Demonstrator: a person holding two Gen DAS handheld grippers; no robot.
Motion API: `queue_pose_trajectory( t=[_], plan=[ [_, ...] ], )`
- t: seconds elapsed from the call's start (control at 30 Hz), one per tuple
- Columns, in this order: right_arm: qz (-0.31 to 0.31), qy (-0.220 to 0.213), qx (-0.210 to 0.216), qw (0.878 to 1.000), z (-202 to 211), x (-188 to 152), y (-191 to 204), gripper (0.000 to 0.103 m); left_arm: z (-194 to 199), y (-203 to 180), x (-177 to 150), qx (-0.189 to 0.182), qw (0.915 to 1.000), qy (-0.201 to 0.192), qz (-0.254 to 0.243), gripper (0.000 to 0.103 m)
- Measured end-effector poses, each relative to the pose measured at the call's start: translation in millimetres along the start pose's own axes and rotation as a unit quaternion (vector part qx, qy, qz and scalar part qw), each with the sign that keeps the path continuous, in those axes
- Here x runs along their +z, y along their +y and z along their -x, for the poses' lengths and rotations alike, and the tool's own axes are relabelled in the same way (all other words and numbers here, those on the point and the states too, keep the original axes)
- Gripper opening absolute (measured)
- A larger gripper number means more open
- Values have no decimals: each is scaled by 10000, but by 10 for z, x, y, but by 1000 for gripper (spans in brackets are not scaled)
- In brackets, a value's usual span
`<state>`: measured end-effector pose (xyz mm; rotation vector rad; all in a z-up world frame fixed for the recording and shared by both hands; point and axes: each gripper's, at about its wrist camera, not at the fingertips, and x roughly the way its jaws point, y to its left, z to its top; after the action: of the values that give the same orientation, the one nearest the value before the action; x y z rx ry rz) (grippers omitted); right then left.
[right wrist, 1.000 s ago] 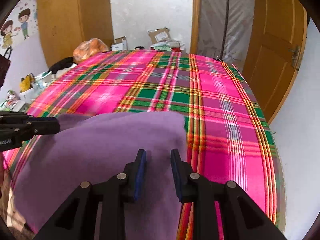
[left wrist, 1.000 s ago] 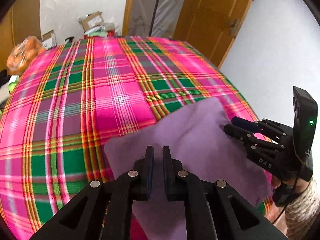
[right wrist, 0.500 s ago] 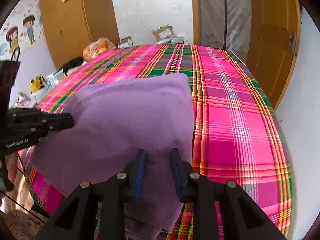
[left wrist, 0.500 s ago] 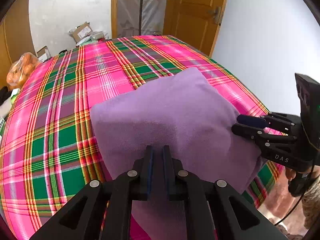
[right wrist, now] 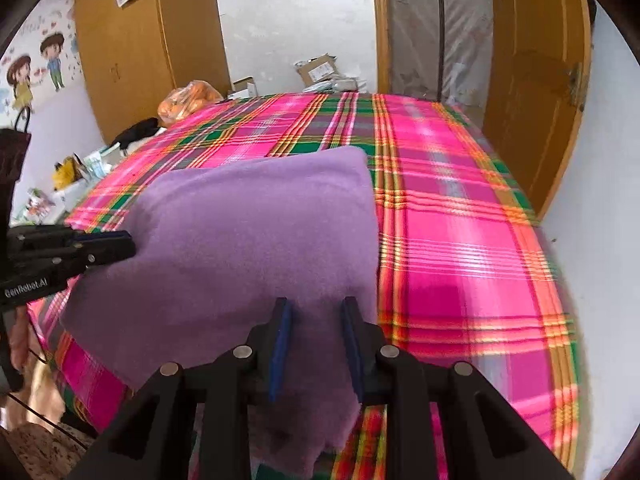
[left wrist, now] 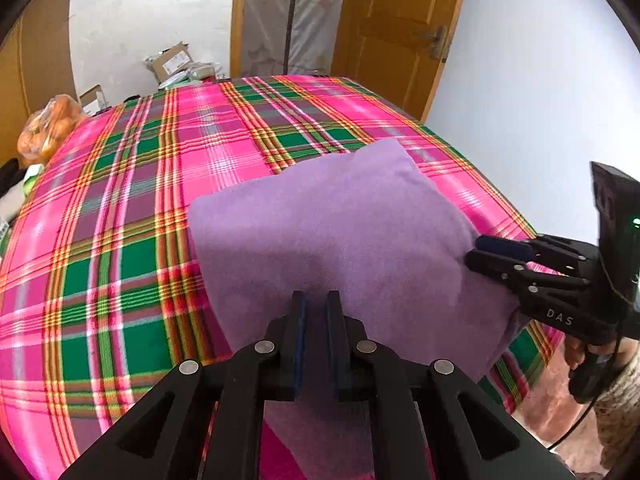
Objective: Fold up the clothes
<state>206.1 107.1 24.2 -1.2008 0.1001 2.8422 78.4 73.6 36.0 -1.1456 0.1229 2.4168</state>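
Plaid woven bedspread [left wrist: 120, 208] | fuzzy purple garment [left wrist: 340, 232] | both grippers' fingers pinch its near edge

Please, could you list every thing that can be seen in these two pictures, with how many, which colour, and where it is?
purple cloth: 1, purple, near end of the bed, near edge hanging off, held by both grippers
plaid bedcover: 1, pink, green and yellow, over the whole bed
orange bag: 1, orange, by the bed's far left corner
cardboard boxes: several, brown and white, on the floor beyond the bed
wooden door: 1, brown, right of the bed
wardrobe: 1, brown, far left
cartoon wall sticker: 1, two children, left wall
left gripper: 1, black, jaws shut on the cloth
right gripper: 1, black, jaws shut on the cloth
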Motion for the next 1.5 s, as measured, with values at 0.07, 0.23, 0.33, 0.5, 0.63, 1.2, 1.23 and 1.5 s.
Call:
queue_pose_trajectory(
  t=[0.07, 0.23, 0.33, 0.5, 0.63, 1.2, 1.23, 1.5],
  plan=[
    [95, -46, -48, 9999, 78, -63, 45, 26, 39, -19, -39, 66, 10000, -4, -44, 11],
    [-180, -44, 84, 9998, 126, -243, -29, 26, 100, -9, -122, 19, 9999, -59, 79, 12],
    [-289, -84, 103, 9995, 101, -257, -43, 26, 68, -17, -155, 65, 9999, -124, 42, 12],
    [-313, -7, 172, 9994, 116, -237, -66, 26, 67, -83, -156, 174, 9997, -124, -132, 12],
    [-411, 38, 153, 9990, 188, -114, -165, 26, 103, 83, -55, 50, 10000, 74, 19, 21],
    [-1213, 706, 1529, 9782, -421, 242, -708, 54, -273, 798, 226, -740, 9829, 982, 1372, 59],
    [-1226, 744, 1579, 9770, -465, 257, -710, 54, -291, 802, 237, -780, 9821, 1001, 1394, 59],
    [-1307, 793, 2105, 9656, -617, 341, -702, 58, -374, 1000, 208, -1228, 9665, 1207, 1904, 67]
  ],
)
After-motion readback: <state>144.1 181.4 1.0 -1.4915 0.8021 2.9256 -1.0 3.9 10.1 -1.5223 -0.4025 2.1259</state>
